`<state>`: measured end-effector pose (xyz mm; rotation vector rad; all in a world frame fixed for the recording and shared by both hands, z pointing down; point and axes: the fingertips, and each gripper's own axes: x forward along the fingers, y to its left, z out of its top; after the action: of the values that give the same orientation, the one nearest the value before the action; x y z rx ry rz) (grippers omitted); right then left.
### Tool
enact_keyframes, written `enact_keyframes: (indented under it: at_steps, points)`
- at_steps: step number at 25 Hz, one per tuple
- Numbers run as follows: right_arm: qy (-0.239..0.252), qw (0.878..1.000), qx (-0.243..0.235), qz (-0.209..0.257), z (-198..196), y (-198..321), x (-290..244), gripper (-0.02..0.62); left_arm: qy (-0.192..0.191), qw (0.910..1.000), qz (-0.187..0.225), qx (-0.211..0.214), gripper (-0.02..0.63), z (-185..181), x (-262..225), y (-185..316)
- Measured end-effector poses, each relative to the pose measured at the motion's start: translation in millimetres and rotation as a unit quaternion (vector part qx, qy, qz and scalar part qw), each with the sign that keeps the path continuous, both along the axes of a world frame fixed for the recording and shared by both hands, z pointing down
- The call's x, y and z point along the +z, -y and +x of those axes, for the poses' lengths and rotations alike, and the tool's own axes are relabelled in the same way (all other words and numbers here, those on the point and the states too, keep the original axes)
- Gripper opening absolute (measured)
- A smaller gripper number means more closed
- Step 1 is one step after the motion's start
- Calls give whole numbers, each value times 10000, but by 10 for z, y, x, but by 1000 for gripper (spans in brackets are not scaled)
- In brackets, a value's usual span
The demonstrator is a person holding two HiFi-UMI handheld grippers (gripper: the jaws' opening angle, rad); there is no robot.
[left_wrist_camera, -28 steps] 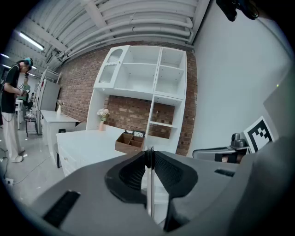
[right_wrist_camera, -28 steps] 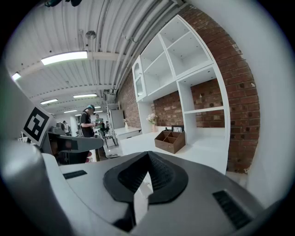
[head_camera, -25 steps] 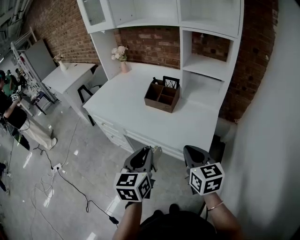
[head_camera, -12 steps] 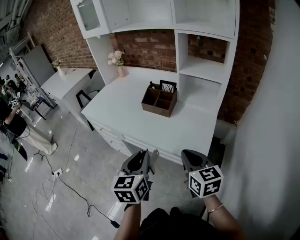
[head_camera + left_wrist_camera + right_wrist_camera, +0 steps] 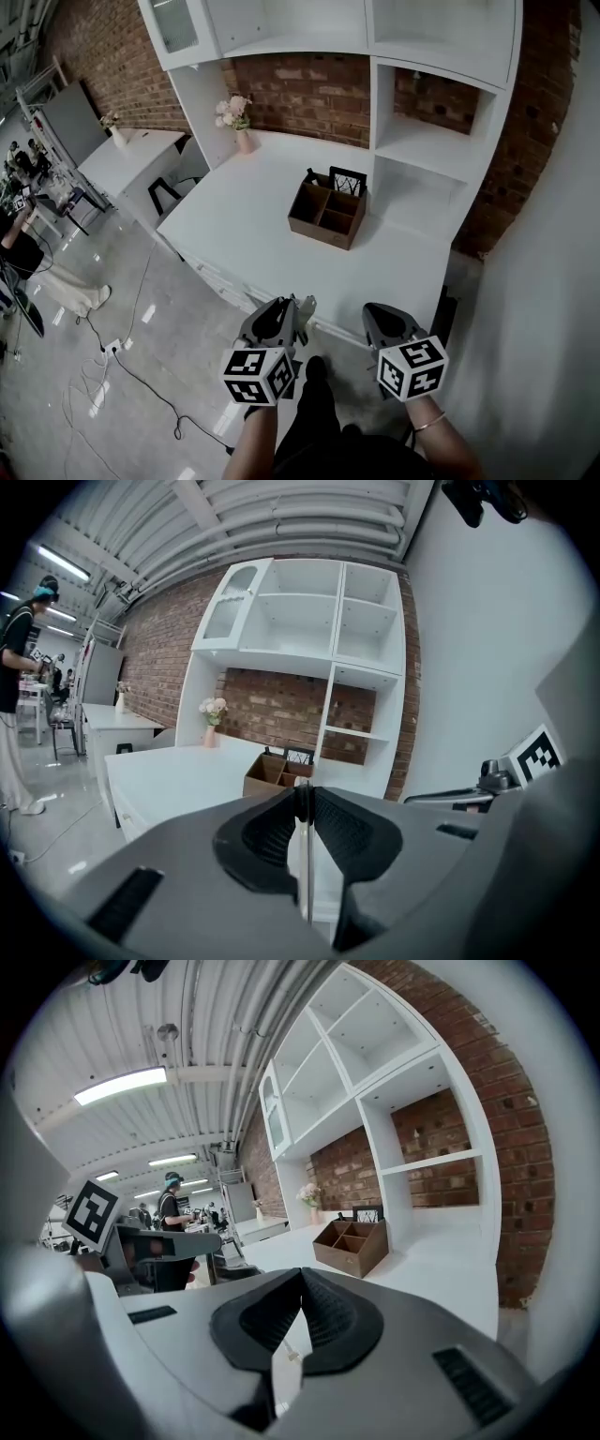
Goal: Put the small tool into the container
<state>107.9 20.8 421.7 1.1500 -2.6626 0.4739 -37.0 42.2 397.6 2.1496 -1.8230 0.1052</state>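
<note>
The container is a brown wooden organiser box (image 5: pixel 326 211) with open compartments, standing on the white desk (image 5: pixel 244 225); it also shows far ahead as the box (image 5: pixel 267 772) and the box (image 5: pixel 352 1241). My left gripper (image 5: pixel 298 306) hovers over the floor just short of the desk's front edge. It is shut on the small tool (image 5: pixel 302 855), a thin pale strip pinched upright between the pads, whose light tip (image 5: pixel 307 302) pokes out. My right gripper (image 5: pixel 379 315) floats beside it, shut with nothing held; in its own view the gripper (image 5: pixel 300 1275) shows touching tips.
A pink vase of flowers (image 5: pixel 236 114) stands at the desk's back left. White shelves (image 5: pixel 412 141) rise behind and right of the box. A second white table (image 5: pixel 131 155), a black chair (image 5: pixel 169 190), floor cables (image 5: pixel 122 347) and people (image 5: pixel 19 234) lie left. A white wall (image 5: pixel 553 328) is right.
The desk and box have shifted slightly right and nearer in the head view. Both grippers keep their places in the picture, and the tool stays gripped. A dark leg now shows below.
</note>
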Motion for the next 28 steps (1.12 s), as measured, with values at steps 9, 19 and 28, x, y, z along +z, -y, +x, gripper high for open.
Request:
enact_keyframes:
  at_steps: [9, 19, 28]
  points:
    - [54, 9992, 361, -162, -605, 1117, 75, 5, -11, 9992, -63, 399, 66, -545, 9, 1223]
    - [-42, 9972, 689, -304, -988, 1968, 138, 5, -132, 9971, -44, 746, 66, -844, -74, 2241]
    - [-82, 9948, 960, -322, -1108, 2372, 164, 5, -122, 9941, 100, 1072, 66, -931, -216, 2783]
